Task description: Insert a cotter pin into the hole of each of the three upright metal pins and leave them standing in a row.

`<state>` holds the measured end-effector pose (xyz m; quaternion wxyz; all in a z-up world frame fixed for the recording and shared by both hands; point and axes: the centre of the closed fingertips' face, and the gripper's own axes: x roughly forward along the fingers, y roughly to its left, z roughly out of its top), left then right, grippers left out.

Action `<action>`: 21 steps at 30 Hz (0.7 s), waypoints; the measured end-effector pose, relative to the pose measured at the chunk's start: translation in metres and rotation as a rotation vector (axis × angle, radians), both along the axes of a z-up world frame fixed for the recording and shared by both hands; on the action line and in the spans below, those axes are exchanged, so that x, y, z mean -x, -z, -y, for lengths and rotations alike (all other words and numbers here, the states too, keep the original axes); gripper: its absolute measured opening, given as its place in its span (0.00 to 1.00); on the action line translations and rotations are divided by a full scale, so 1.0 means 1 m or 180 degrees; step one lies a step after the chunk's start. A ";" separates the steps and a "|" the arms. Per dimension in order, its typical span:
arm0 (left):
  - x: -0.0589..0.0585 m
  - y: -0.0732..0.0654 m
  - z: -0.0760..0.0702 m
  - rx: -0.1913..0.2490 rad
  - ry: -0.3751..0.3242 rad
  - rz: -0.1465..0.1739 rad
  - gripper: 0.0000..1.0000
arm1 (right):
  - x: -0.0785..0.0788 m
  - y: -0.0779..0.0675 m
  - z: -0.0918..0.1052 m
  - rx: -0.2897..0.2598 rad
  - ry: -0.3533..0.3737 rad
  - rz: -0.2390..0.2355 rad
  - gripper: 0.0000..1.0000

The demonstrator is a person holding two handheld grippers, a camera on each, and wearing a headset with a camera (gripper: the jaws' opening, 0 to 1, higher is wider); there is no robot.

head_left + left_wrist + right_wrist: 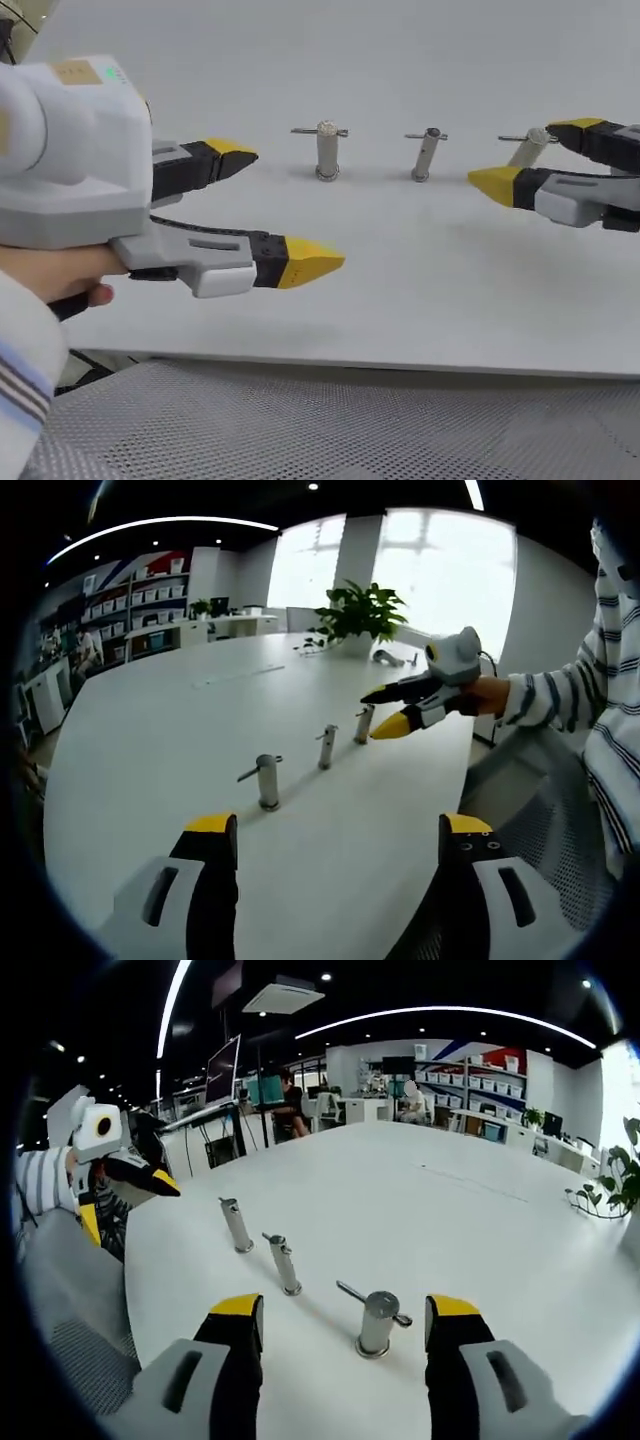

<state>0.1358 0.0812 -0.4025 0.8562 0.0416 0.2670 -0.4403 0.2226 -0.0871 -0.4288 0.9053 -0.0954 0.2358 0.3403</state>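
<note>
1. Head view, nearest: a grey mesh surface (pixel 300 430) lies below the front edge of the white table (pixel 400 320).
2. Two grippers hang over the table. The left gripper (pixel 298 208), held in a hand (pixel 70 275) at the left edge, has its two yellow-tipped jaws spread wide, with nothing between them.
3. The right gripper (pixel 510 152) comes in from the right, its jaws also apart. The right pin (pixel 525 150) stands between its tips, and in the right gripper view neither tip appears to touch it.
4. Farther back, three metal pins stand in one row on the table, apart from one another. They are the left pin (pixel 327 155), the middle pin (pixel 424 158) and that right pin. The left one is upright, while the other two look slightly tilted from here.
5. Three cotter pins are in place, one crossing through the top of each metal pin. They are the left cotter pin (pixel 302 131), the middle cotter pin (pixel 412 135) and the right cotter pin (pixel 508 138).
6. Farthest, in the left gripper view, a potted plant (pixel 360 615) stands at the table's far end.
</note>
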 end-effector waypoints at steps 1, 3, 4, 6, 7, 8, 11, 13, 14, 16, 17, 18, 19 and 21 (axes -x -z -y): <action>-0.001 -0.002 0.000 0.0022 -0.0029 -0.0001 0.83 | 0.001 -0.004 0.000 0.0038 -0.0023 0.0037 0.65; -0.003 -0.006 0.000 0.0085 -0.0082 0.0016 0.84 | 0.006 -0.015 0.000 0.0064 -0.0037 0.0114 0.69; -0.005 -0.008 -0.001 0.0107 -0.0122 0.0026 0.85 | 0.009 -0.019 0.000 0.0064 -0.0041 0.0114 0.71; -0.010 -0.009 -0.005 0.0116 -0.0215 0.0058 0.88 | 0.013 -0.025 -0.001 0.0055 -0.0047 0.0122 0.75; -0.011 -0.010 -0.007 0.0129 -0.0235 0.0056 0.89 | 0.015 -0.029 -0.002 0.0034 -0.0037 0.0151 0.76; -0.012 -0.011 -0.008 0.0167 -0.0281 0.0058 0.89 | 0.018 -0.035 -0.003 -0.0001 -0.0023 0.0198 0.77; -0.014 -0.012 -0.012 0.0254 -0.0352 0.0038 0.93 | 0.025 -0.037 -0.004 0.0034 -0.0035 0.0163 0.83; -0.014 -0.011 -0.013 0.0261 -0.0376 0.0042 0.94 | 0.030 -0.037 -0.004 0.0064 -0.0030 0.0142 0.88; -0.014 -0.011 -0.015 0.0262 -0.0392 0.0037 0.95 | 0.033 -0.036 -0.003 0.0059 0.0001 0.0104 0.89; -0.016 -0.009 -0.017 0.0276 -0.0458 -0.0001 0.98 | 0.036 -0.032 -0.001 0.0042 0.0056 0.0014 0.92; -0.016 -0.009 -0.018 0.0278 -0.0478 -0.0005 0.99 | 0.037 -0.031 0.000 0.0044 0.0073 -0.0003 0.93; -0.018 -0.009 -0.020 0.0286 -0.0529 0.0020 0.99 | 0.039 -0.027 0.002 0.0045 0.0119 -0.0072 0.95; -0.017 -0.009 -0.019 0.0285 -0.0529 -0.0001 0.99 | 0.040 -0.026 0.003 0.0045 0.0128 -0.0090 0.96; -0.018 -0.007 -0.022 0.0222 -0.0565 -0.0015 0.99 | 0.042 -0.022 0.005 -0.0004 0.0228 -0.0181 0.98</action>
